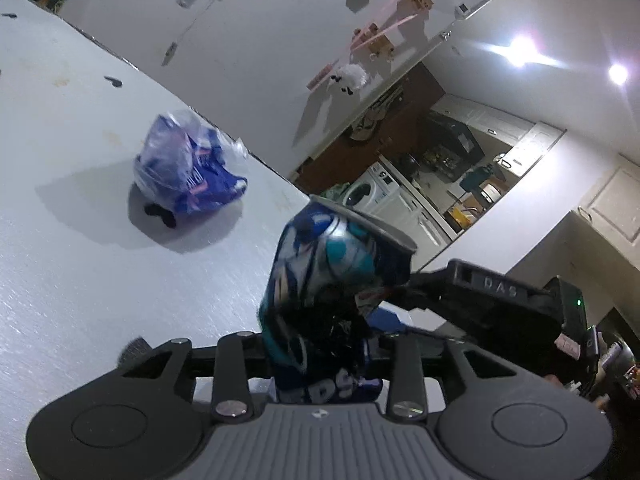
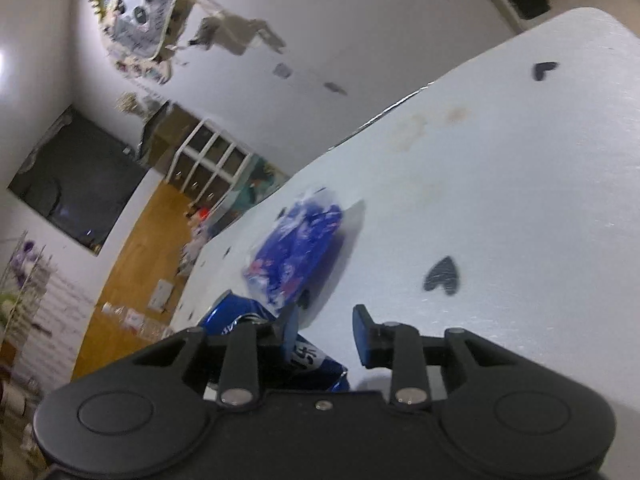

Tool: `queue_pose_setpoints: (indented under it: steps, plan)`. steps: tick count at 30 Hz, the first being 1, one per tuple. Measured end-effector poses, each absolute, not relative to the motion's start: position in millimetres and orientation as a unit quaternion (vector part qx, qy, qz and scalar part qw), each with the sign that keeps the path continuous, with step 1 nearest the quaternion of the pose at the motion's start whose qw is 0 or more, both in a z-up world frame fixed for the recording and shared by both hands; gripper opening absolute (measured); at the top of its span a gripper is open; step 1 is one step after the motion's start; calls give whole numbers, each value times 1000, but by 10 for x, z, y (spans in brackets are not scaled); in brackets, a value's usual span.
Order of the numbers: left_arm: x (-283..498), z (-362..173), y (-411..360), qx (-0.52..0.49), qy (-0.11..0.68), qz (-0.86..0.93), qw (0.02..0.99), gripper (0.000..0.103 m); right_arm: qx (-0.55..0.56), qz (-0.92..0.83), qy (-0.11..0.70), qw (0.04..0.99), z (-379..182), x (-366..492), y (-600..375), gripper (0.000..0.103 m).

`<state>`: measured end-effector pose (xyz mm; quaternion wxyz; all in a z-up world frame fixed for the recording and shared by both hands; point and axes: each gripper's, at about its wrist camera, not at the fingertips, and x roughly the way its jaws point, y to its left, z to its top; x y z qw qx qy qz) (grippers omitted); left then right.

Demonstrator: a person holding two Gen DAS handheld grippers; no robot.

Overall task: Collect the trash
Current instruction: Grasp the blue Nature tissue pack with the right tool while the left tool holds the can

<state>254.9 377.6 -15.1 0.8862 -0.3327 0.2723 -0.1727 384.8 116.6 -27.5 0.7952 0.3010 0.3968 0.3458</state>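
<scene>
A crumpled blue and teal snack wrapper (image 1: 320, 264) stands up between the fingers of my left gripper (image 1: 324, 320), which is shut on it; the wrapper hides the fingertips. My right gripper (image 1: 400, 296) comes in from the right and touches the wrapper's side. In the right wrist view the right gripper (image 2: 326, 332) has its blue pads (image 2: 362, 332) apart with bare table between them, and the wrapper (image 2: 236, 320) lies against its left pad. A clear plastic bag of blue wrappers (image 1: 188, 168) (image 2: 296, 256) lies on the white table (image 1: 60, 260) beyond.
Black heart-shaped marks (image 2: 442, 276) dot the table (image 2: 520, 200). Its far edge (image 1: 264, 160) runs close behind the bag, with a white wall beyond. To the right the room drops away to a kitchen with a washing machine (image 1: 372, 192).
</scene>
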Motion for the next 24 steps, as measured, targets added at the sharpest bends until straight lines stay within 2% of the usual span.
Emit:
queue_pose_setpoints:
  steps: [5,10,13,17,19,21,24]
  plan:
    - [2557,-169,3753,-337,273,-168,885,37,291,373,394,788,-239,3786,1195,32]
    - [2504,-145,3806,-342,266,-146,889,31,271,370,388,800,-173,3811,1225,33]
    - [2448,-96,3881,-347,252,-133,894,29,256,364,371,815,-75,3853,1247,44]
    - [2397,-48,3931,-345,240,-117,900,29,225,374,358,825,37,3911,1376,45]
    - [2354,-18,3986,-343,233,-100,905,29,216,378,357,826,71,3927,1456,48]
    - [2292,25,4068,-340,222,-78,910,29,203,377,346,835,123,3939,1508,57]
    - [2198,65,4212,-342,207,-42,916,29,183,372,330,848,183,3988,1596,59]
